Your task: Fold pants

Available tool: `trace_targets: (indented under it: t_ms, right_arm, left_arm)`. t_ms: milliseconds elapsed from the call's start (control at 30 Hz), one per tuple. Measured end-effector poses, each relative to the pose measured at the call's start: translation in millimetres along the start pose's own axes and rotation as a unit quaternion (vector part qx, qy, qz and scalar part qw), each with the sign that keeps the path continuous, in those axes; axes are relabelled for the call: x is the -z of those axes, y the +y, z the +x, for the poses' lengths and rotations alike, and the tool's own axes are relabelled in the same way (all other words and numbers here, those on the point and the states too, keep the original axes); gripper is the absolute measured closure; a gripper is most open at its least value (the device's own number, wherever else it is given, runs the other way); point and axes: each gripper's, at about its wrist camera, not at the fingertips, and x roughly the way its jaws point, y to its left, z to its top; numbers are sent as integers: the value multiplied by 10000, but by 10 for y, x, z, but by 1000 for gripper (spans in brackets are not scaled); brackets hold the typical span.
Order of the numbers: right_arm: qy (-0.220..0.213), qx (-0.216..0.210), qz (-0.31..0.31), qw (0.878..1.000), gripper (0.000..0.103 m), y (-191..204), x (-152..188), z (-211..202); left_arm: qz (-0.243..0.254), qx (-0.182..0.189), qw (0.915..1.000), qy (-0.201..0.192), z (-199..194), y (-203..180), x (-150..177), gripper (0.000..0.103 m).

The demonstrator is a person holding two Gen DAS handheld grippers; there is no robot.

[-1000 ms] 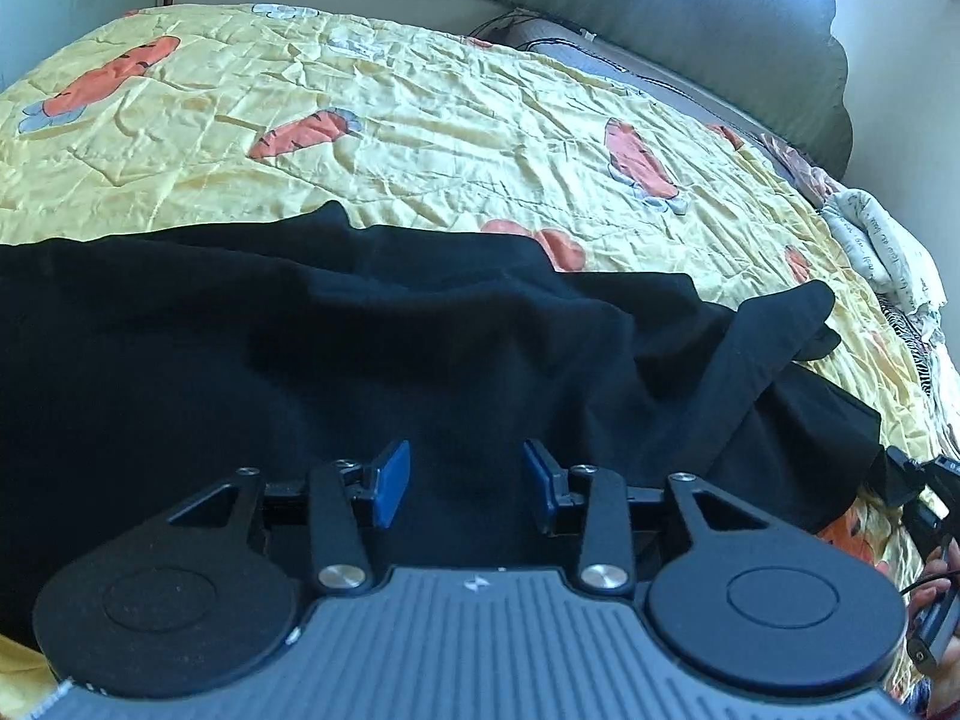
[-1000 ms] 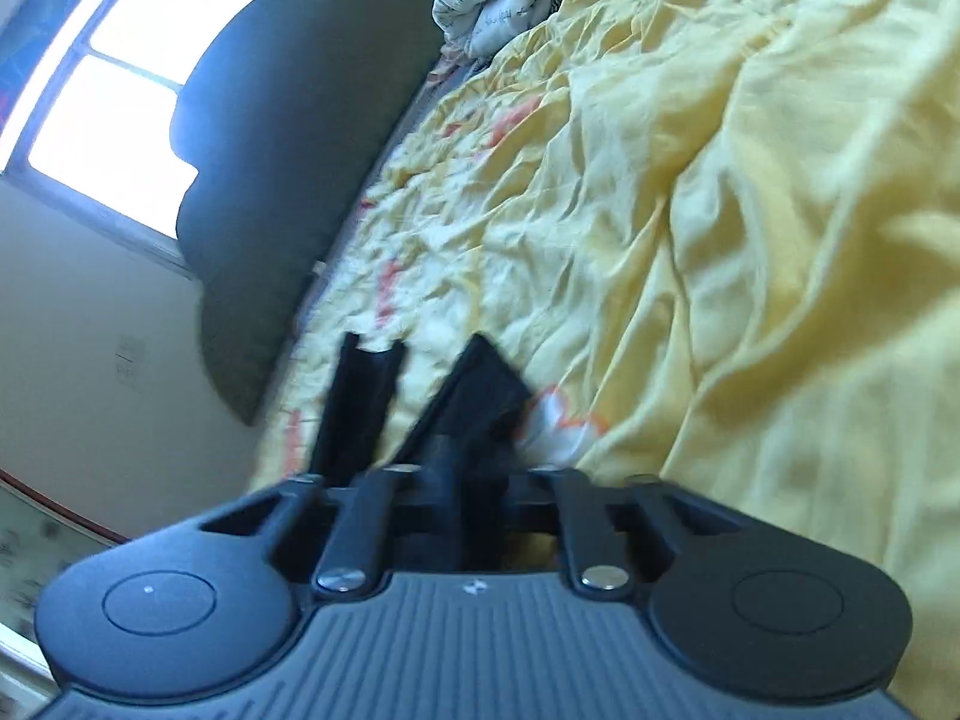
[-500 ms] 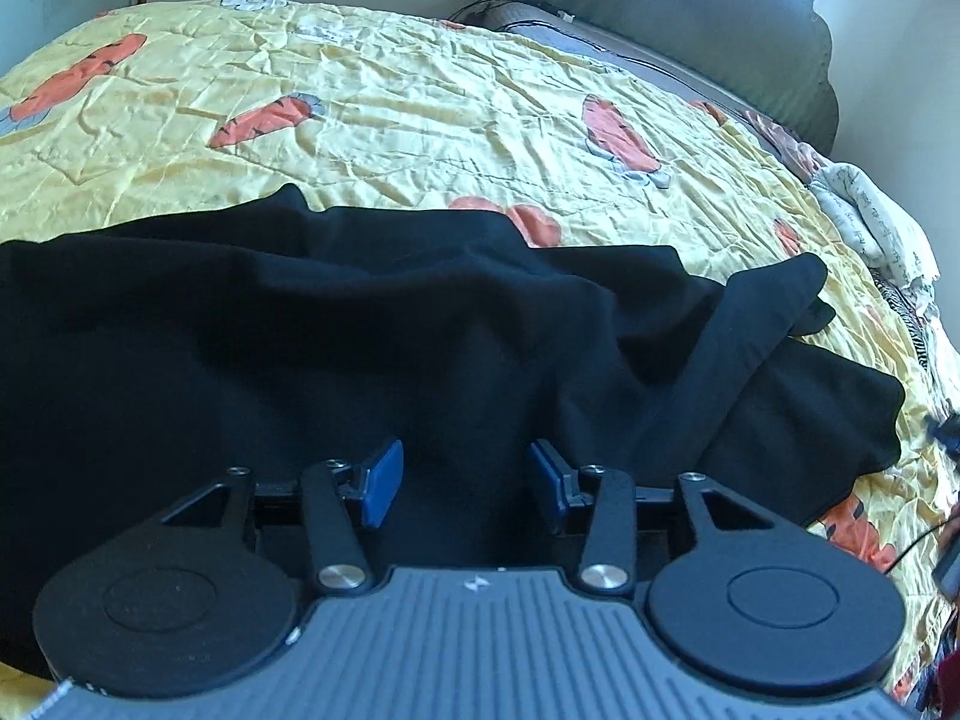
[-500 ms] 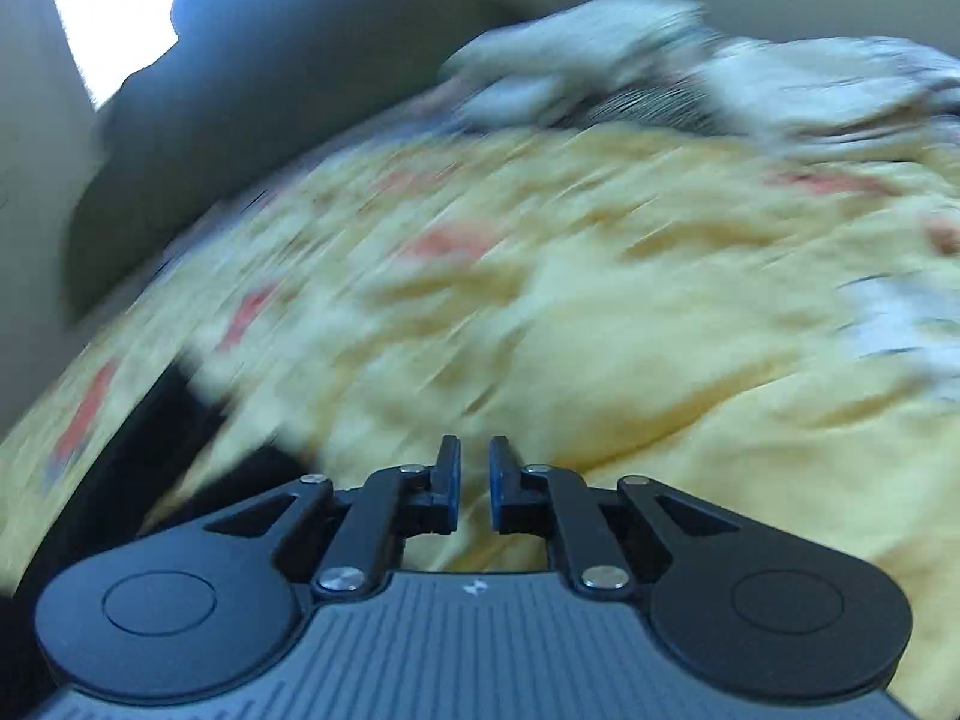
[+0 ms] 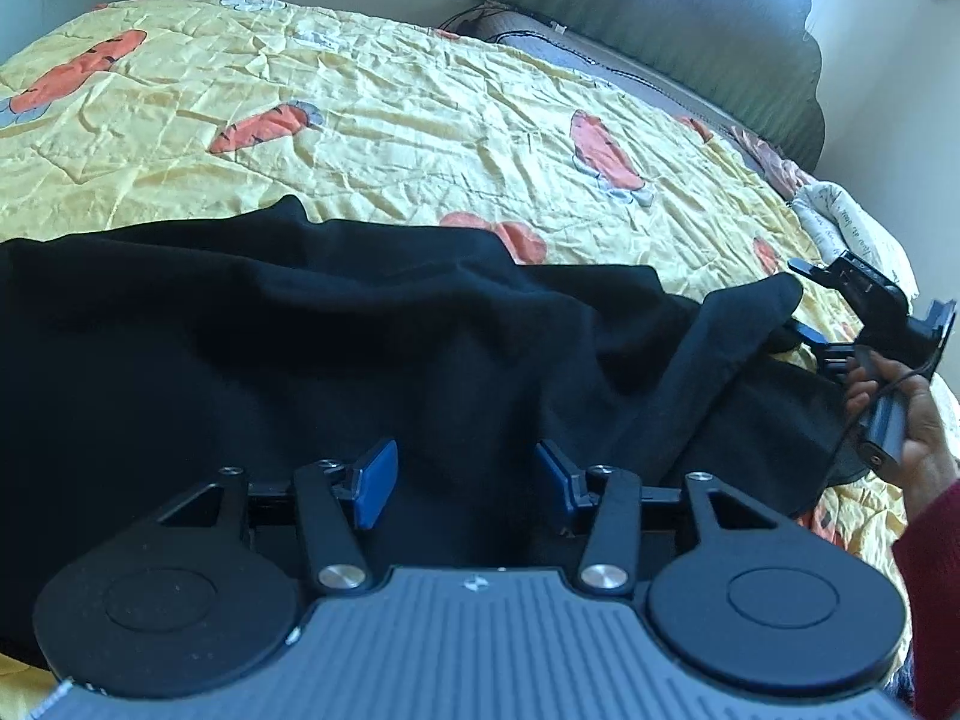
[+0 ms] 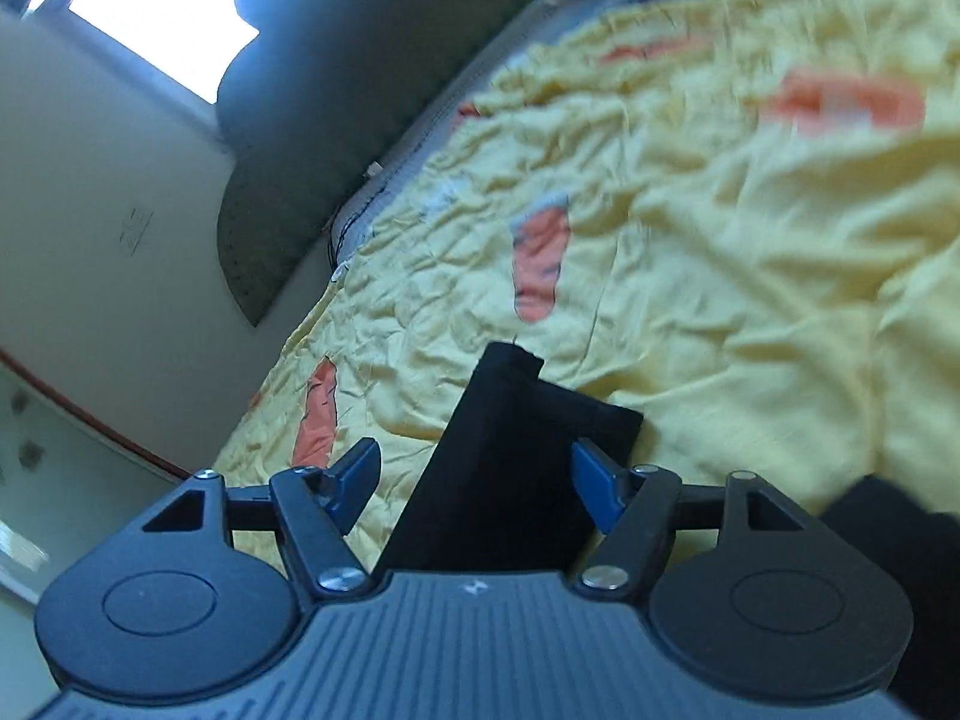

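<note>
Black pants [image 5: 300, 348] lie crumpled across a yellow carrot-print quilt [image 5: 420, 120]. My left gripper [image 5: 465, 483] is open and empty, hovering just above the near part of the pants. A folded-over leg end [image 5: 738, 324] lies at the right. My right gripper [image 5: 864, 312] shows there in a hand, beside that leg end. In the right wrist view my right gripper [image 6: 474, 483] is open, with the black leg end [image 6: 516, 456] between its spread blue pads, not clamped.
A dark green headboard [image 5: 660, 18] stands behind the bed, also in the right wrist view [image 6: 336, 90]. White patterned bedding [image 5: 852, 228] sits at the far right edge. A wall and bright window [image 6: 150, 18] lie beyond the bed.
My right gripper let go, swung away nearly shut, then came back open around the leg end. The left gripper stayed open with little movement over the pants.
</note>
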Motion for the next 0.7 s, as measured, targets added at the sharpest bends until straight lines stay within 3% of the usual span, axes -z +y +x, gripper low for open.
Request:
trace_targets:
  t_ms: [67,100,133,167,233,333,500,567,633,700]
  right_arm:
    - [-21,-269,250,9993,36,-60,-11,49]
    - [-42,-332,272,9991,42,-56,-18,70]
    - [-73,-324,250,9991,72,-43,-34,102]
    - [-47,-181,184,9997,94,-29,-43,123]
    - [-75,35,43,10000,98,20,-53,161]
    - [-330,-107,-377,9987,99,257,-69,24]
    - [-960,-1032,-645,9879,98,645,-118,-825]
    - [-1184,-1168,-764,9831,98,679,-94,-1200]
    - [-1272,-873,-872,9842,98,548,-30,-1452]
    - [-1047,-288,-769,9911,98,251,37,-1505]
  left_arm:
    - [-22,54,10000,27,12,-11,-8,49]
    - [-17,69,10000,46,20,-21,-8,49]
    - [-12,73,10000,56,23,-31,-6,49]
    - [-5,85,9999,53,19,-38,-6,49]
    - [29,107,9999,-2,-10,-48,-12,49]
    - [47,75,9999,-103,-56,-37,-43,49]
    - [90,173,9996,-228,-158,-2,-88,45]
    - [120,123,9996,-218,-162,42,-68,44]
    - [87,55,9999,-132,-133,112,-42,44]
    - [14,30,10000,-4,-86,176,-36,44]
